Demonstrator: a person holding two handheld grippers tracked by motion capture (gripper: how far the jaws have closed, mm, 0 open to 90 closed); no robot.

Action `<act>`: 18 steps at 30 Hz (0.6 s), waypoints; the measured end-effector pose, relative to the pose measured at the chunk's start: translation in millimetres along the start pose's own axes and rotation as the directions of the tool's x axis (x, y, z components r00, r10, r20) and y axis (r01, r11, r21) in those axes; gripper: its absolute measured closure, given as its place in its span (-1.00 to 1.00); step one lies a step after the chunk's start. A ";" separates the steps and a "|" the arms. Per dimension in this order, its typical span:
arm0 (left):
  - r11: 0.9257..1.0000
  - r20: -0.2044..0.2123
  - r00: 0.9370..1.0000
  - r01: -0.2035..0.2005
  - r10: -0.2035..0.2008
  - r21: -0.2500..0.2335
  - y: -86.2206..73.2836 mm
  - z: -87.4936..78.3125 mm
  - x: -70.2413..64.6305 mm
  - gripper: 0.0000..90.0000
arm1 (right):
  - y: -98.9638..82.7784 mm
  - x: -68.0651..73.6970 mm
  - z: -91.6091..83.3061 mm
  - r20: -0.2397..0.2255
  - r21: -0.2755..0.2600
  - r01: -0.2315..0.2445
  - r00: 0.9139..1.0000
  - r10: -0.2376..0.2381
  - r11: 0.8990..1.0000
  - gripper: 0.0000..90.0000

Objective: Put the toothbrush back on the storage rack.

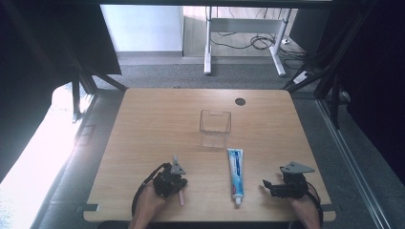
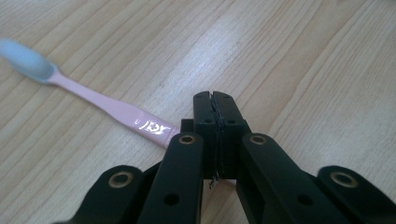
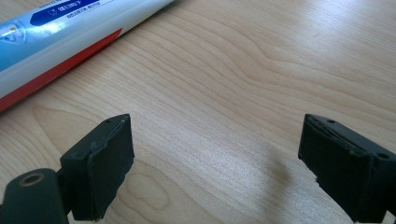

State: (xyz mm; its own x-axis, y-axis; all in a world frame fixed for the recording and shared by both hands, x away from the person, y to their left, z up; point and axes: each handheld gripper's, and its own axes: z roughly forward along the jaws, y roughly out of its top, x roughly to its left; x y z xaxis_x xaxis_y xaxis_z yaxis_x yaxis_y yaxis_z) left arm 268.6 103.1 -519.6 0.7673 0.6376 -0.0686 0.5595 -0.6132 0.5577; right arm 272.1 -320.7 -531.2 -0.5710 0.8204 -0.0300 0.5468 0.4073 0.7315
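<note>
A pink toothbrush (image 2: 107,107) with a pale blue head lies on the wooden table (image 1: 157,124). Its handle end disappears under the left jaw of my left gripper (image 2: 215,100), whose jaws are shut, pad against pad, with nothing between them. In the high view the left gripper (image 1: 173,183) sits over the toothbrush (image 1: 181,198) near the front edge. A blue and white toothpaste tube (image 1: 235,174) lies at front centre, cap toward me. My right gripper (image 1: 266,186) stands open to the right of it, jaws pointing at the toothpaste tube (image 3: 56,42), bare wood between the pads.
A clear, open-topped plastic container (image 1: 215,128) stands at the table's middle, just beyond the tube. A dark cable hole (image 1: 240,101) marks the far edge. Dark frame struts flank both sides of the table, and desk legs with cables stand on the floor behind.
</note>
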 end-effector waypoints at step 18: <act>0.999 -0.032 0.999 0.044 -0.044 0.017 -15.6 -12.5 16.1 0.94 | 0.2 0.8 0.4 -0.001 0.002 0.009 1.000 -0.009 1.000 -0.76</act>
State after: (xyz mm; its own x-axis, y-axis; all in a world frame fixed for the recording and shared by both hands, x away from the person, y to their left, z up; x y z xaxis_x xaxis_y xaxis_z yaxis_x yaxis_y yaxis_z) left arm 268.3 128.8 -519.1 0.7317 0.6784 -0.0666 0.5982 -0.5922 0.5399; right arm 272.0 -319.8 -531.3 -0.5761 0.8166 -0.0357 0.5433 0.4152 0.7297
